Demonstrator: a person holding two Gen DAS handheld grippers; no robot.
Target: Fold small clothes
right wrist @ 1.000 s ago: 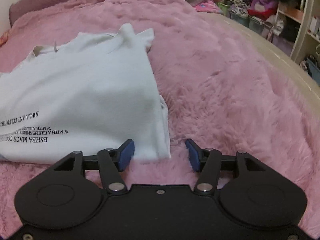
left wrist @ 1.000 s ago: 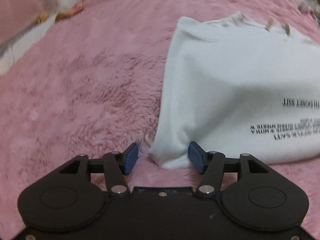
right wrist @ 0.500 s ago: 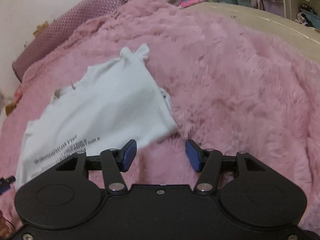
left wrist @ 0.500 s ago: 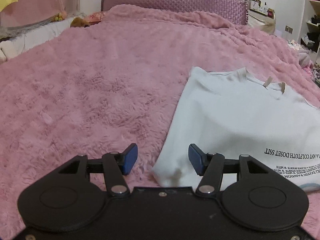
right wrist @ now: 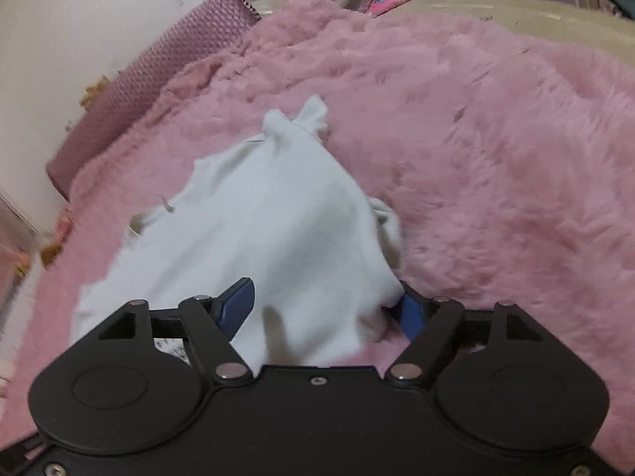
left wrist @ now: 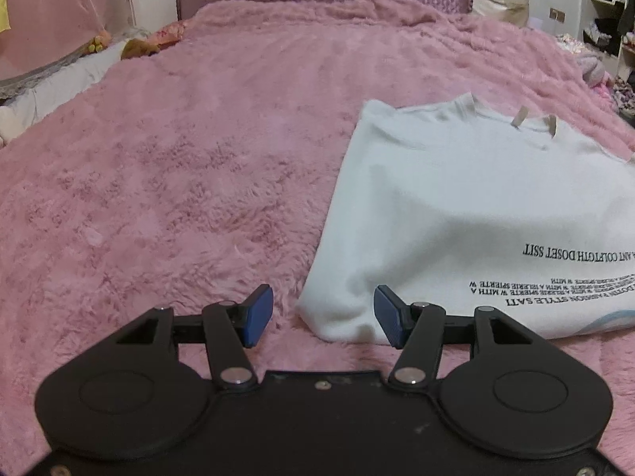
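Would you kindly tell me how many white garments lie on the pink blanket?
1: the white printed cotton shirt, folded, lying right of the open left gripper on the fluffy pink blanket.

Your left gripper [left wrist: 323, 315] is a matte black tool with a wide flat body. Two raised round discs sit on it, one at each side. Two angled black arms pivot on silver rivets and end in flat blue pads [left wrist: 260, 314]. Small silver screws dot the middle of the body and its lower corners. Triangular cut-outs show in the outer links. Your right gripper [right wrist: 323, 309] has the same build: black body, round discs, silver rivets and screws, blue pads [right wrist: 238, 304].
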